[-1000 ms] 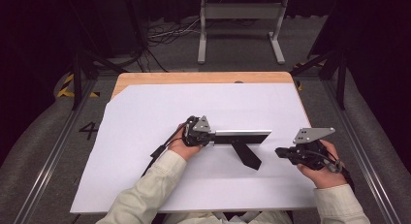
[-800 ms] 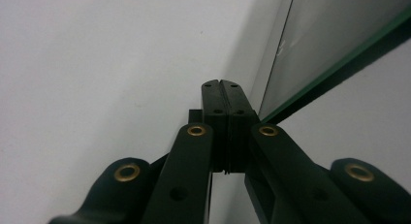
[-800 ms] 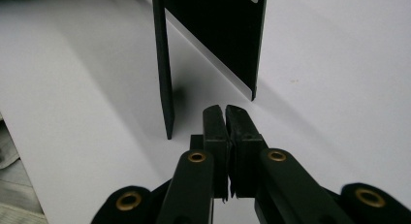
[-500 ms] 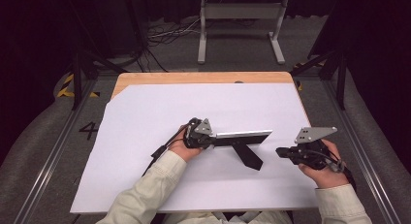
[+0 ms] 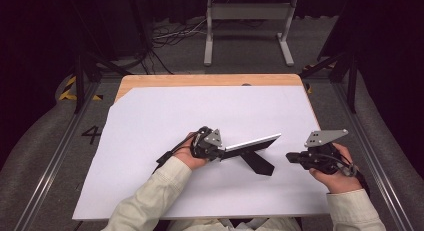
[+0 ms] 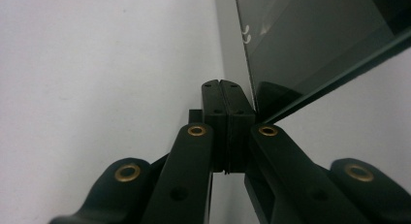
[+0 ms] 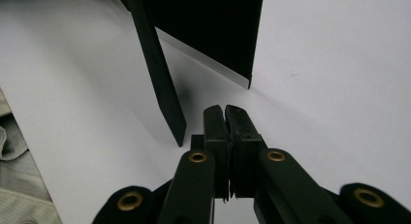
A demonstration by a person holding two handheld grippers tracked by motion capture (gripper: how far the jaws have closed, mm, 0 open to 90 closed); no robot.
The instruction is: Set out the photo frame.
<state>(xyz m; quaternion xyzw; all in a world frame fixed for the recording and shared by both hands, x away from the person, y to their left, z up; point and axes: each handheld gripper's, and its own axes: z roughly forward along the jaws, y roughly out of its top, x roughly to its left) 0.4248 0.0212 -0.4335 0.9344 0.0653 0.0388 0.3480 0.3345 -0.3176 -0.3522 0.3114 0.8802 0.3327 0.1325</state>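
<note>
1. Surface [image 5: 150,116]: a wide white sheet covered most of it, with a strip of bare wood at the far edge. It looked smooth, with little to stop a thin leg from sliding.

2. Task's thing: a black picture frame [image 5: 250,144] stood near the middle of the sheet, tilted back, glass face and pale edge uppermost, propped on a flat black stand leg [image 5: 257,162] that splayed toward the person. In the left claw's view the glass [image 6: 310,35] read dark and reflective, with a grey border beside it.

3. Left claw [image 5: 212,147]: at the frame's left end. Its jaws were pressed together, pads meeting with no gap; whether any part of the frame was pinched between them I could not tell. The frame edge lay just beside the pads.

4. Right claw [image 5: 292,157]: apart from the frame, just beside the foot of the leg, low over the sheet. Jaws closed on themselves, nothing held. Its view looked at the frame's dark back [image 7: 208,25] and the leg [image 7: 160,73].

5. Risks, as judged:
   - The leg could skid on the smooth sheet and the frame drop flat; a nudge from the left claw would do it.
   - The right claw, coming in closed, could knock the leg aside rather than take it.
   - Glass could crack if the frame fell face-first.
</note>
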